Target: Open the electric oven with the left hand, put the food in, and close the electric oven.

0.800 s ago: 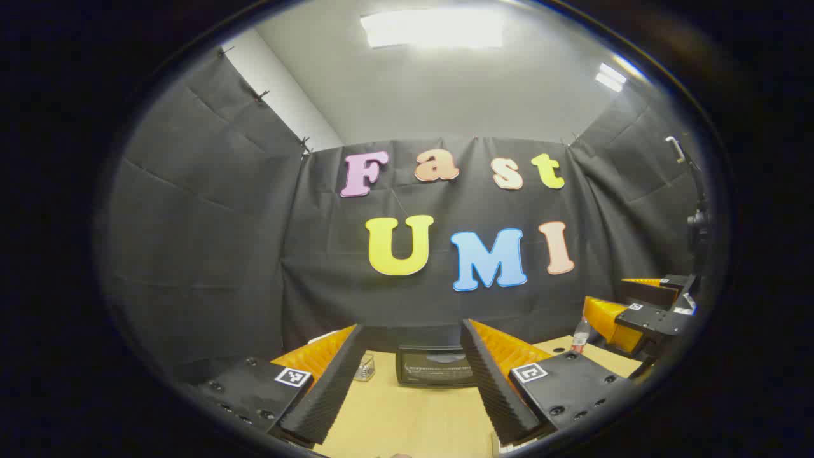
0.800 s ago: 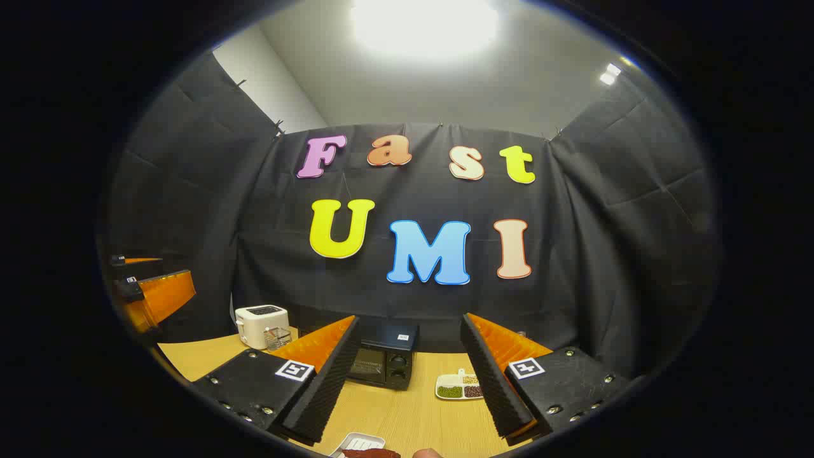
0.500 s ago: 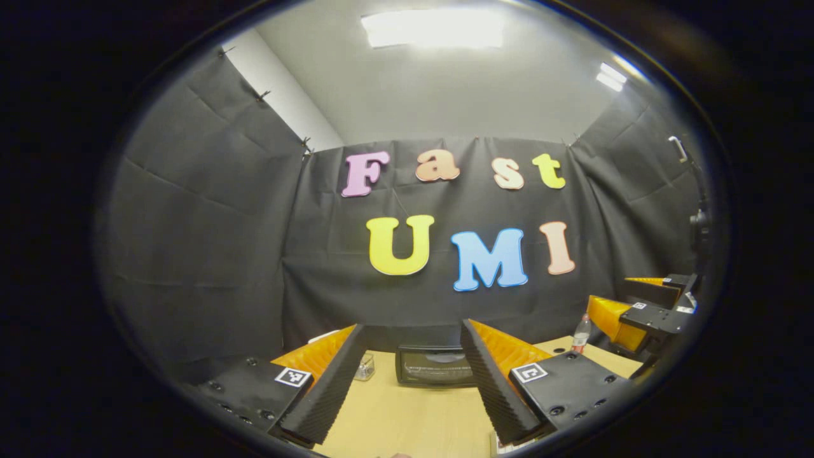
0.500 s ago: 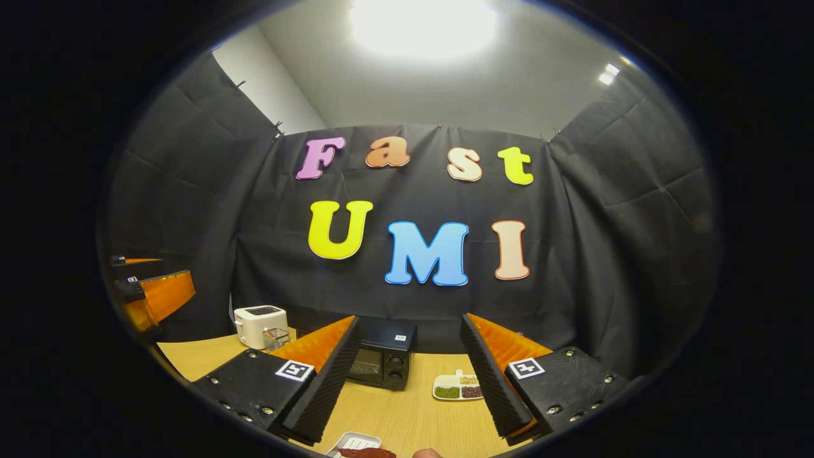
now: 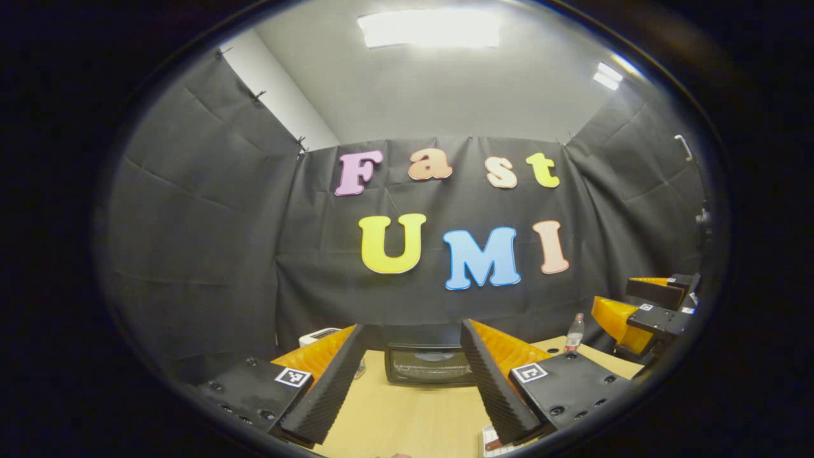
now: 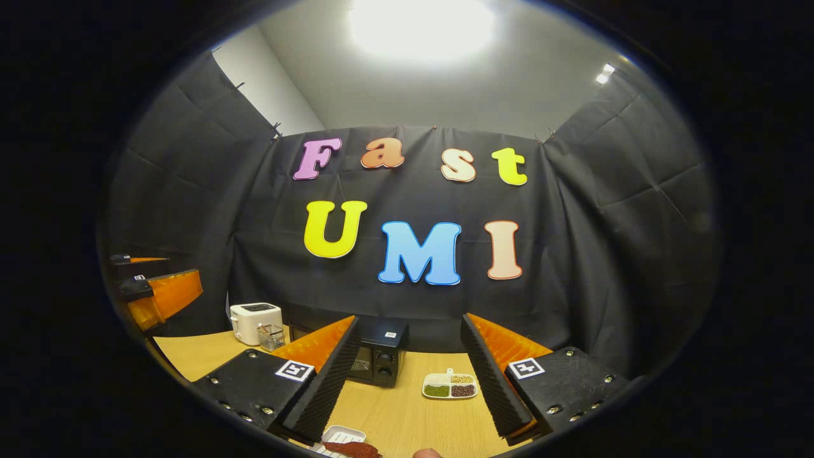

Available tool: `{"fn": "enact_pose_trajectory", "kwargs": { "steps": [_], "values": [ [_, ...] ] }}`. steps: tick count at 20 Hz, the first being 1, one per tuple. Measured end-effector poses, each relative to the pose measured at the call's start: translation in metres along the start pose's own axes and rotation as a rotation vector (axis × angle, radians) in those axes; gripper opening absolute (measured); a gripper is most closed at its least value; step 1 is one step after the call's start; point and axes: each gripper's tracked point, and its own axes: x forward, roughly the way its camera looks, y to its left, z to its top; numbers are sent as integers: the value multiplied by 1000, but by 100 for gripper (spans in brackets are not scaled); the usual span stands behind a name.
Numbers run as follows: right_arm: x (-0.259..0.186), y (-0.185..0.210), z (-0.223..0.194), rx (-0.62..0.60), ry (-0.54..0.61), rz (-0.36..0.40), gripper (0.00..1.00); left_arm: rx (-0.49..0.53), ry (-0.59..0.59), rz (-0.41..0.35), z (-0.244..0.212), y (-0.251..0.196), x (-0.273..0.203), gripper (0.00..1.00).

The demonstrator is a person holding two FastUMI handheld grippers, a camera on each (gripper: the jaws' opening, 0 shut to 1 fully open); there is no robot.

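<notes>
The black electric oven (image 5: 429,364) stands with its door shut at the back of the wooden table, straight ahead between my left gripper's fingers. My left gripper (image 5: 412,326) is open, holds nothing and is well short of the oven. In the right gripper view the oven (image 6: 379,358) sits half hidden behind the left finger. My right gripper (image 6: 409,318) is open too, with nothing in it. Just below it, at the near edge, a reddish-brown piece of food (image 6: 353,448) lies on a small white tray (image 6: 337,436).
A white toaster (image 6: 255,321) and a small glass holder (image 6: 271,337) stand left of the oven. A divided white dish (image 6: 450,386) of beans lies right of it. A plastic bottle (image 5: 574,332) stands at the far right. The other gripper (image 5: 642,312) hovers at the right edge.
Both grippers have eased forward and tipped slightly down. The oven looks a little larger in the left gripper view, and the tray with food shows more in the right gripper view.
</notes>
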Motion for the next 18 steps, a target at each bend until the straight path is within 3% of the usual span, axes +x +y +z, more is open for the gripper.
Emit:
{"fn": "enact_pose_trajectory", "kwargs": {
  "steps": [4,9,13,14,15,18],
  "values": [
    [-1,0,-6,32,13,36,95,-4,8,19,-11,-7,23,100],
    [15,3,-8,39,10,33,95,-2,23,10,-33,-7,87,100],
    [44,4,-15,38,14,-24,95,-21,31,-39,-59,-9,160,100],
    [50,3,-15,38,8,-41,95,-24,32,-49,-64,-8,179,94],
    [58,1,-16,32,14,-61,95,-19,35,-57,-72,-8,198,99],
    [75,-10,-27,13,43,-125,95,-9,55,-93,-100,-15,253,99]
  ]
}}
